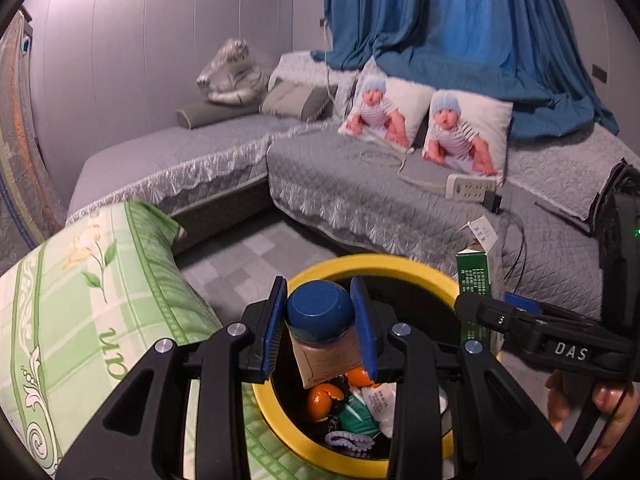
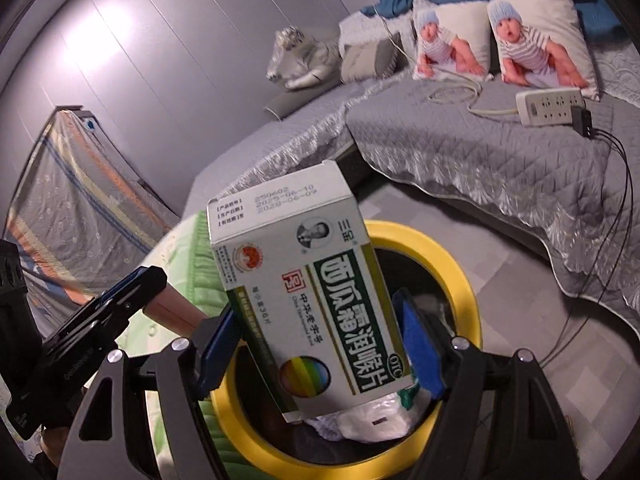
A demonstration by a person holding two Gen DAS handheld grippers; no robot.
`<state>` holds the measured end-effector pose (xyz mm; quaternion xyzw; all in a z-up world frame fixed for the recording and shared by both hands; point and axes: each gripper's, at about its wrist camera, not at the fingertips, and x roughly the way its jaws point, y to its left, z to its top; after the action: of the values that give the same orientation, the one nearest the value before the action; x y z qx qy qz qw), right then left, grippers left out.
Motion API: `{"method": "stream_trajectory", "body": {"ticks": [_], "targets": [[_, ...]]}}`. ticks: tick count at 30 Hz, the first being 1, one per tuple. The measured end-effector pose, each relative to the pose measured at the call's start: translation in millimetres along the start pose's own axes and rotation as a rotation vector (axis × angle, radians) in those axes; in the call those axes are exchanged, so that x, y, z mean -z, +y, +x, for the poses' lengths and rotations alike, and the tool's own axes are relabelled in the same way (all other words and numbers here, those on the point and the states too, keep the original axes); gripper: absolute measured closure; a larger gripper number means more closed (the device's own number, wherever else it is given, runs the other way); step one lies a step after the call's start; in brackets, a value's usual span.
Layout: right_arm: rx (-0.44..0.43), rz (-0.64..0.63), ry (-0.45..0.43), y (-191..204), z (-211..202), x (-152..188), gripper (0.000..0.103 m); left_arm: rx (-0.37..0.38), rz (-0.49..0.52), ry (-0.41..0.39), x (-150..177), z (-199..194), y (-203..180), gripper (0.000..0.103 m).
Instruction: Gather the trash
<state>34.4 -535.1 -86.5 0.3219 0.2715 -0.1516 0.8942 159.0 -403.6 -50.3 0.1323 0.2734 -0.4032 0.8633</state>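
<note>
My left gripper (image 1: 320, 328) is shut on a small jar with a blue lid (image 1: 320, 314), held over a yellow-rimmed black trash bin (image 1: 372, 264). The bin holds orange peel (image 1: 322, 398), a green wrapper and white paper. My right gripper (image 2: 320, 344) is shut on a green-and-white medicine box (image 2: 316, 304), held tilted over the same bin (image 2: 456, 276). The box also shows at the right of the left wrist view (image 1: 474, 280), with the right gripper (image 1: 480, 310) beside the bin. The left gripper (image 2: 132, 284) shows at the left of the right wrist view.
A green floral cushion (image 1: 80, 300) lies left of the bin. A grey quilted corner sofa (image 1: 360, 192) carries two baby-print pillows (image 1: 464, 136), a power strip (image 1: 470, 190) with cables, and a plush toy (image 1: 232, 76). Blue curtains hang behind.
</note>
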Motion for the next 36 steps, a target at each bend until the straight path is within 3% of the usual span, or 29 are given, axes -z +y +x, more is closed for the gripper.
{"method": "stream_trajectory", "body": {"ticks": [8,13,14,15,18,19,24,28,33,36], "targets": [[0.034,0.050,0.062,-14.2,20.6,2.8,0.032,0.033,-0.068,0.127,6.8,43.9,12.1,0.072],[0.039,0.066,0.069,-14.5,17.2,0.8,0.031,0.033,-0.103,0.150,7.9,51.0,19.4,0.071],[0.045,0.074,0.070,-14.7,15.4,-0.1,0.025,0.035,-0.108,0.146,7.8,48.5,20.4,0.068],[0.061,0.080,0.070,-15.4,13.8,-0.8,0.019,0.036,-0.113,0.140,7.4,45.4,21.8,0.057],[0.071,0.097,0.059,-16.8,8.3,-3.2,0.019,0.013,-0.137,0.102,5.6,30.4,29.8,0.037],[0.078,0.102,0.053,-17.2,5.9,-4.1,0.019,0.007,-0.146,0.097,4.9,26.7,32.3,0.036],[0.096,0.089,0.033,-7.5,-3.8,-3.7,0.019,-0.008,-0.245,0.049,9.8,-11.2,66.5,0.020],[0.175,0.016,0.002,14.1,-8.8,1.5,0.019,-0.062,-0.283,-0.033,17.2,-57.6,93.9,0.009],[0.239,-0.080,-0.057,46.5,-14.3,11.7,0.011,-0.165,-0.330,-0.159,36.7,-134.2,132.9,0.008],[0.229,-0.136,-0.087,75.7,-19.3,25.7,0.008,-0.284,-0.304,-0.251,54.5,-185.4,147.7,0.008]]}}
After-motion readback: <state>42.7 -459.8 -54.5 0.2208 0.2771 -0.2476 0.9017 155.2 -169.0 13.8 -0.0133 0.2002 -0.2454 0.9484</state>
